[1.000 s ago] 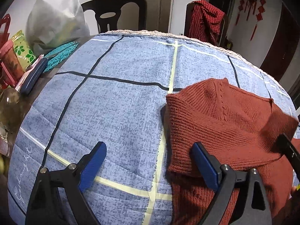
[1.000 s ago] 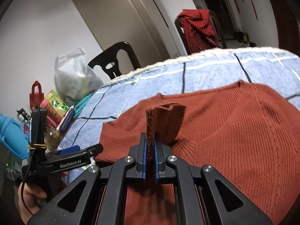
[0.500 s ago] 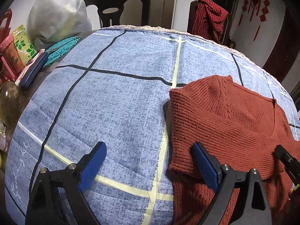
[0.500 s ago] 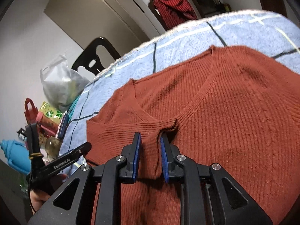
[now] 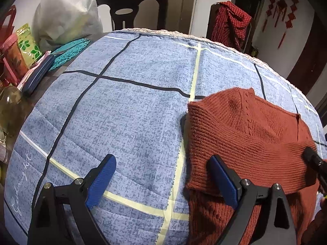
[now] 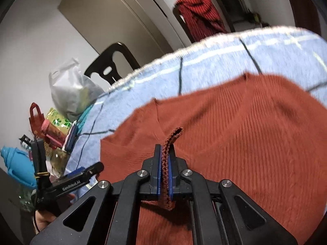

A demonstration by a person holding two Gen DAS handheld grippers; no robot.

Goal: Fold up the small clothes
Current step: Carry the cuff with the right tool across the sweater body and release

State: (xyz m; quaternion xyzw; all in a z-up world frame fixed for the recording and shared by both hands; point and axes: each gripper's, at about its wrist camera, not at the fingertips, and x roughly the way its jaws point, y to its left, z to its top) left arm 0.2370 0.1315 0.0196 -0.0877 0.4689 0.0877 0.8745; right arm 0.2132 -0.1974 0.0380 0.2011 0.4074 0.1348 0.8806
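A rust-red knit sweater lies on the blue checked cloth, with a sleeve folded across its front. My left gripper hovers open at the sweater's left edge, its right finger over the folded sleeve and its left finger over bare cloth. In the right wrist view the sweater fills the middle. My right gripper has its jaws closing tight on a narrow strip of the knit, which stands up between the blue pads. The left gripper shows at the lower left, held by a hand.
Clutter lines the table's left side: a white plastic bag, a teal mat, a green packet and a glass bottle. A black chair and a chair draped with red checked cloth stand behind the far edge.
The right gripper let go of the raised fold, stood open over the sleeve's edge, then shut on a strip of knit and lifted it. The left gripper stayed put and open.
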